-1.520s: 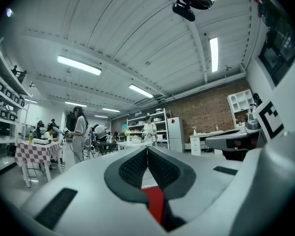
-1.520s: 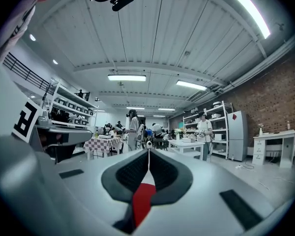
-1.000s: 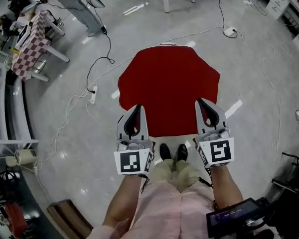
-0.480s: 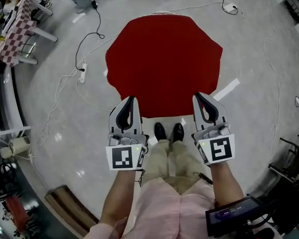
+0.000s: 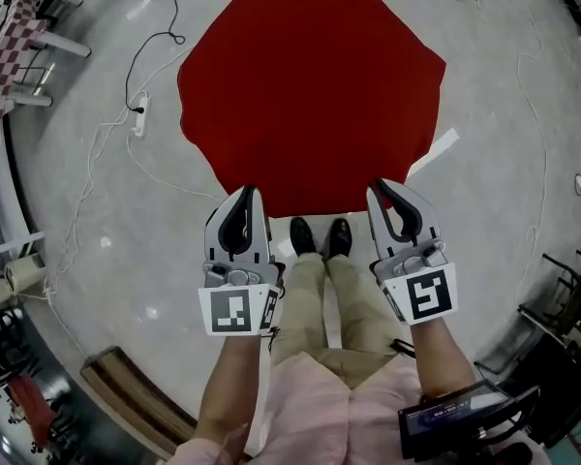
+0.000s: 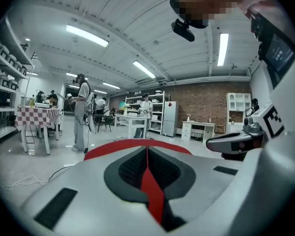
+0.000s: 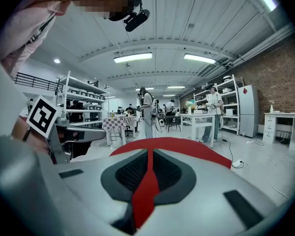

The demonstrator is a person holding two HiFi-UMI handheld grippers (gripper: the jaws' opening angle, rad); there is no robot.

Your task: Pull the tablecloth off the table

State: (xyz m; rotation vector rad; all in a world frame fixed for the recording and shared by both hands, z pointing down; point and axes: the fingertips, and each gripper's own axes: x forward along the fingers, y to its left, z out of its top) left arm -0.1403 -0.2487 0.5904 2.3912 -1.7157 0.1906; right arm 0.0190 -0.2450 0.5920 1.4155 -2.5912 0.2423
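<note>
Two big things fill the head view: grey floor and a red cloth spread wide ahead of the person. Left gripper and right gripper sit at its near edge, each clamped tight on a pinch of cloth. Black shoes stand between them.

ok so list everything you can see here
cloth: one, red, draped over the round table, centre
power strips: two, white, floor left of the cloth and top right
cables: several, white and black, floor
checked table: one, red and white, top left
people: several, far back
fridge: one, white, by the brick wall
shoes: two, black, at the cloth's near edge
left gripper: grey, shut on cloth
right gripper: grey, shut on cloth
</note>
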